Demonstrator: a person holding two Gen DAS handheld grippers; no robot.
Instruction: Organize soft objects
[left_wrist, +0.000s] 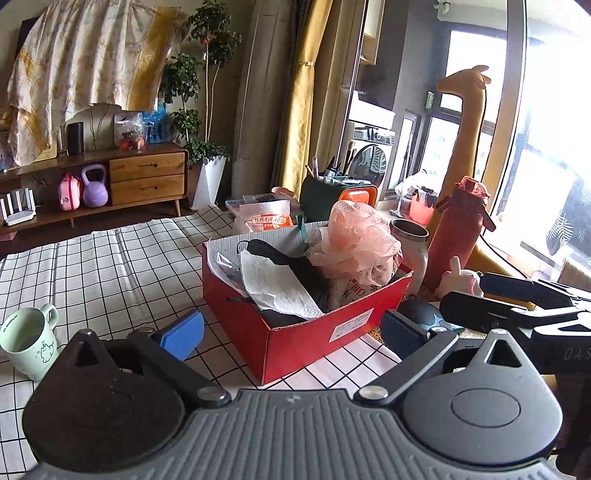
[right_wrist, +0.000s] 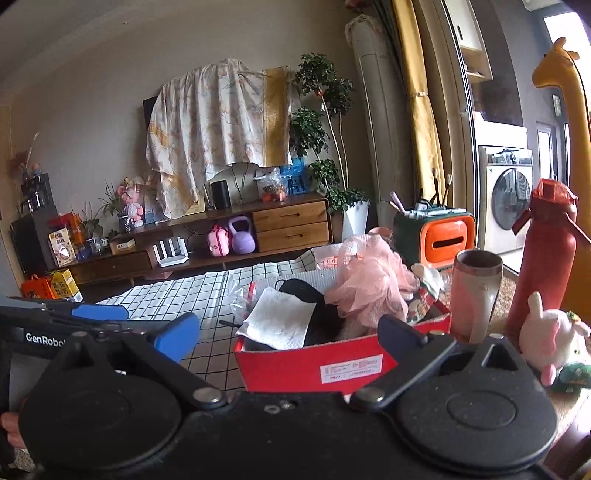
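A red cardboard box (left_wrist: 325, 332) sits on the checked tablecloth, seen also in the right wrist view (right_wrist: 332, 365). It holds a pink mesh bath pouf (left_wrist: 354, 240), a white paper towel (left_wrist: 273, 280) and dark cloth items (left_wrist: 280, 254). A pink-and-white plush rabbit (right_wrist: 550, 332) sits right of the box, beside a red bottle (right_wrist: 543, 266). My left gripper (left_wrist: 291, 332) is open and empty, just in front of the box. My right gripper (right_wrist: 288, 336) is open and empty at the box's near side.
A pale green mug (left_wrist: 29, 343) stands at the left on the cloth. A steel tumbler (right_wrist: 476, 291), an orange and green desk organiser (right_wrist: 436, 236) and a snack packet (left_wrist: 266, 218) stand behind and right of the box. A yellow giraffe toy (left_wrist: 465, 122) stands by the window.
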